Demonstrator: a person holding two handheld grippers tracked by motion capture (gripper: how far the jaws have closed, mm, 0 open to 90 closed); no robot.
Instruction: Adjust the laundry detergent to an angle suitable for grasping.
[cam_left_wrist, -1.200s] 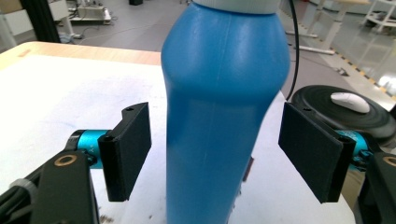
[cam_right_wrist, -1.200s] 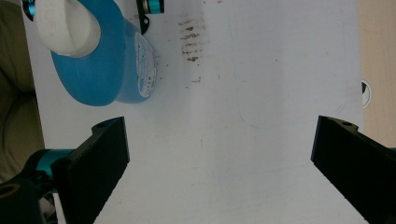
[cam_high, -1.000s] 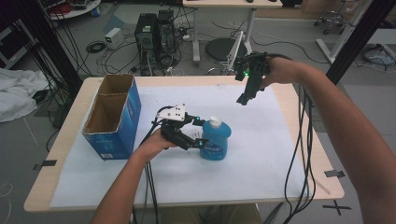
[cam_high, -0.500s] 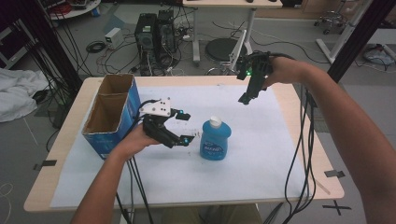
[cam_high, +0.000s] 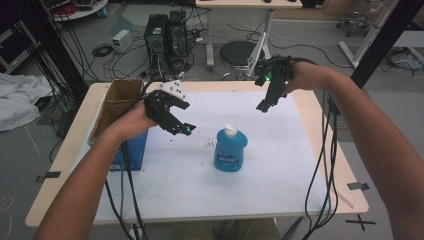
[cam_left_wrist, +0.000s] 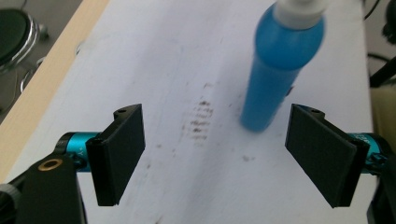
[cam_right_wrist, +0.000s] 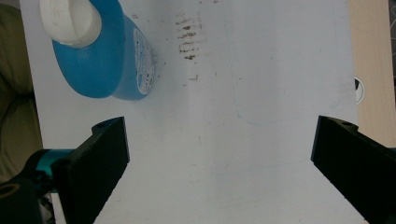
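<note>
A blue bottle (cam_high: 230, 150) with a white cap stands upright on the white sheet near the table's middle. My left gripper (cam_high: 181, 129) hangs in the air to its left, apart from it, open with nothing between its jaws. In the left gripper view the blue bottle (cam_left_wrist: 280, 70) shows beyond the jaws, and the left gripper (cam_left_wrist: 219, 154) is wide open. My right gripper (cam_high: 263, 105) is held high over the table's far right, pointing down, open and empty. In the right gripper view the blue bottle (cam_right_wrist: 100, 56) lies past the left jaw of the right gripper (cam_right_wrist: 219, 163).
An open cardboard box (cam_high: 119, 102) with a blue side stands at the table's left edge, close behind my left hand. Dark smudges (cam_high: 206, 145) mark the white sheet (cam_high: 280, 165) left of the bottle. Cables hang off the table's front and right side.
My left gripper has drawn away from the bottle, up and to the left toward the box, leaving the bottle standing. The right gripper has stayed where it was.
</note>
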